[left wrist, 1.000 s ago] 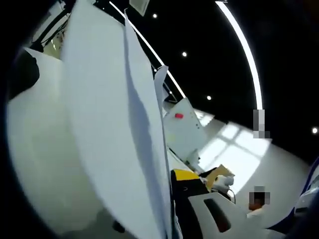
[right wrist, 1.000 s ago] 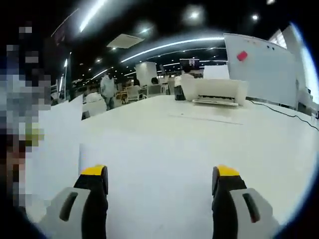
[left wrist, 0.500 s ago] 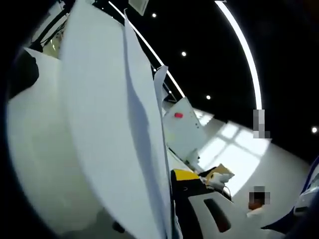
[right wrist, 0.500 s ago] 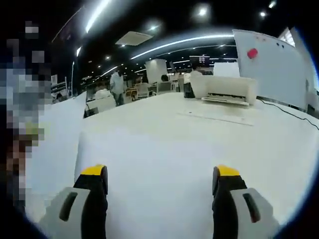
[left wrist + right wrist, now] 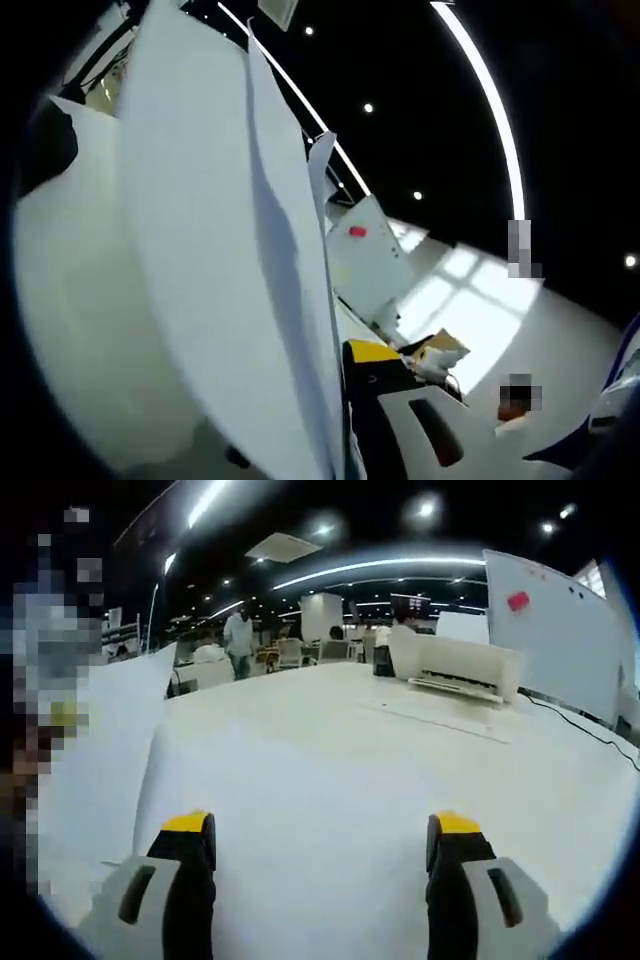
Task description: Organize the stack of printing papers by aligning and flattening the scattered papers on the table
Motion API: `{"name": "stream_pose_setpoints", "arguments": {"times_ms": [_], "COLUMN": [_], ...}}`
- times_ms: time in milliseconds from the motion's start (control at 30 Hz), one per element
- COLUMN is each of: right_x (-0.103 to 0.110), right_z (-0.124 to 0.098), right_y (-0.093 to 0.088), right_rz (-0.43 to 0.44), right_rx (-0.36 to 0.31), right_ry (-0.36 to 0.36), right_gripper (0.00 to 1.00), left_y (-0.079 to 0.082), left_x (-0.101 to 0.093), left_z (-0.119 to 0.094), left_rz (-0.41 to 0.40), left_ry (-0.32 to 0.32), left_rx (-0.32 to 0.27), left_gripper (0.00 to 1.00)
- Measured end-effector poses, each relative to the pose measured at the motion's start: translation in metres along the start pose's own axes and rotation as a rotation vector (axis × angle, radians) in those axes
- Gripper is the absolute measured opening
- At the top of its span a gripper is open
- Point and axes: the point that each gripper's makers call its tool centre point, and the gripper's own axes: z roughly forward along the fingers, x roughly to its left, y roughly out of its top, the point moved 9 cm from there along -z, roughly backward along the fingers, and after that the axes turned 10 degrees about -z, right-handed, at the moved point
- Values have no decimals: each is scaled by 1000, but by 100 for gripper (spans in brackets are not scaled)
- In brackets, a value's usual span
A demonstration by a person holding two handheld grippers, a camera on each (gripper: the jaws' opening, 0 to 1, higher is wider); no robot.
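Observation:
A bundle of white printing papers (image 5: 210, 260) stands on edge in the left gripper view, its sheets fanned apart at the top. My left gripper (image 5: 342, 368) is shut on its lower edge; one yellow-tipped finger (image 5: 372, 352) shows and the other is hidden behind the paper. In the right gripper view my right gripper (image 5: 322, 825) stands open just above a flat sheet (image 5: 300, 780) on the white table (image 5: 560, 790), with nothing between its fingers. The held papers (image 5: 95, 740) rise at the left of that view.
A white printer (image 5: 458, 666) sits at the far side of the table with another sheet (image 5: 440, 718) lying before it. A whiteboard (image 5: 555, 630) stands at the right, with a black cable (image 5: 580, 730) below it. A person (image 5: 240, 640) stands among desks far behind.
The right gripper's view has shifted, and the flat sheet under its jaws now looks larger and nearer. The left gripper and its papers have held still.

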Motion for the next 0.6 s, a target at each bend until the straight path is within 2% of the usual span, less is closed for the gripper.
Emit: {"name": "stream_pose_setpoints", "arguments": {"times_ms": [133, 200, 333, 433, 600], "right_x": [-1, 5, 10, 12, 18], "right_z": [1, 1, 0, 1, -4], "right_y": [0, -5, -6, -10, -6], "right_rz": [2, -4, -24, -35, -34], "right_rx": [1, 35, 34, 64, 62], "right_ry": [-3, 1, 15, 14, 17], "right_gripper": [82, 79, 79, 78, 77], "left_y": [0, 0, 1, 0, 0], "left_x": [0, 0, 1, 1, 0], "left_z": [0, 0, -1, 0, -1], "left_rz": [0, 0, -3, -1, 2], "left_ry": [0, 0, -3, -3, -4], "left_rx": [1, 0, 1, 3, 5], "left_gripper": [6, 6, 6, 6, 6]}}
